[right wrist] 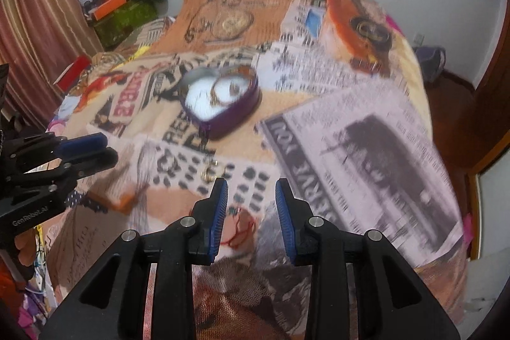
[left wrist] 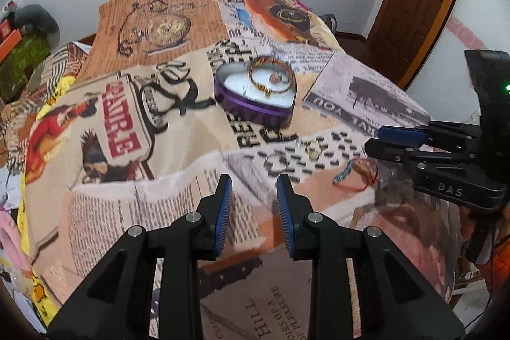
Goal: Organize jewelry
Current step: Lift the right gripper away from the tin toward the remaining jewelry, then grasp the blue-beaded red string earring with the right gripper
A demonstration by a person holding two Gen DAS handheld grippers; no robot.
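Bed under a busy newspaper-print cover; everything sits on that soft, rumpled cloth.

Heart tin, purple wall, white lining, lid off, mid-bed. Already inside: a bangle and what looks like a ring.

Loose pieces, all on the near side of the tin, toward the tools:
- red cord bracelet with a blue beaded bit, near and right of the tin
- dark ring, just near of the tin
- gold ring, between the dark ring and the tin

Left tool: jaws narrowly apart, nothing between them, pointing down short of the dark ring. Right tool: same narrow gap, empty, above the bracelet, which shows partly between its fingers in its own view.

Judgement: tin part-filled, three pieces left; a pick comes next, probably the bracelet for the right tool.

Risks:
- Printed cover camouflages the rings: the dark one sits among black blobs of print, easy to miss or mis-aim.
- Soft cloth: pads pressing down can sink in, pinch fabric along with a ring, or push the ring into a fold.
- Thin cord can slip out of a narrow pinch or drag across the cover.
- Tugged fabric could shift or tip the tin.
- Tools are close together; both going for the cluster risks a clash.
- Right view is blurred, so aim there is uncertain.
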